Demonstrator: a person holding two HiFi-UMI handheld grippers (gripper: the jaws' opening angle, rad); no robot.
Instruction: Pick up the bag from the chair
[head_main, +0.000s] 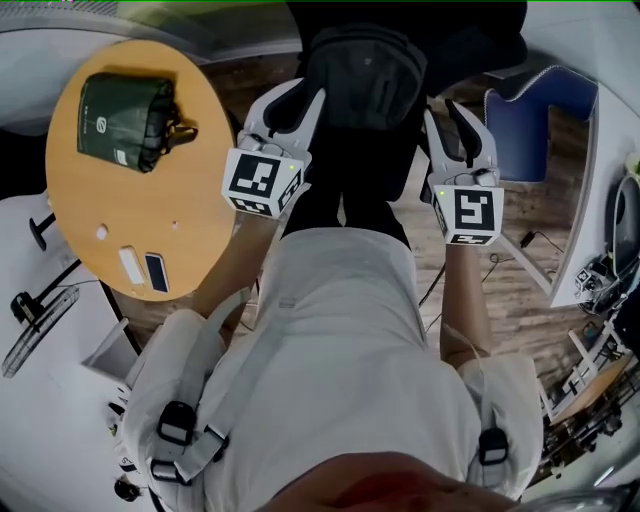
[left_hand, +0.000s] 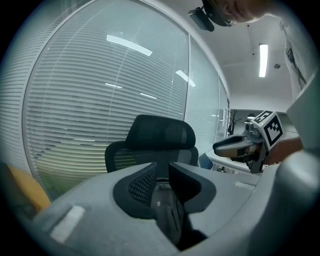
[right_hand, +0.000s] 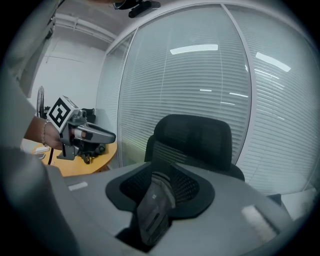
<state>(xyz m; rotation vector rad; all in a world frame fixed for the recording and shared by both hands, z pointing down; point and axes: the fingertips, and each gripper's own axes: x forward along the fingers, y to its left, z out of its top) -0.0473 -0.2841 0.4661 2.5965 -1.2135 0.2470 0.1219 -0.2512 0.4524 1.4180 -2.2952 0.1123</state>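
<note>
The bag, dark and soft-sided, rests on the seat of a black office chair right in front of the person, whose white-sleeved arms reach down toward it. The left gripper and the right gripper hover side by side at the near edge of the bag, one at each side, and both point forward and slightly down.

In the left gripper view the jaws stand a little apart, with a grey strap running down through the narrow gap. It looks loose rather than pinched, though the close, blurred view makes that hard to confirm. In the right gripper view the jaws stand clearly wider, and a matching grey strap lies slack between them, free of the pads.

Behind the chair is a glass wall with white blinds. To the person's left is a round wooden table carrying a folded green pouch and two small flat items near its front edge. A blue chair stands to the right, well apart from the black one
</note>
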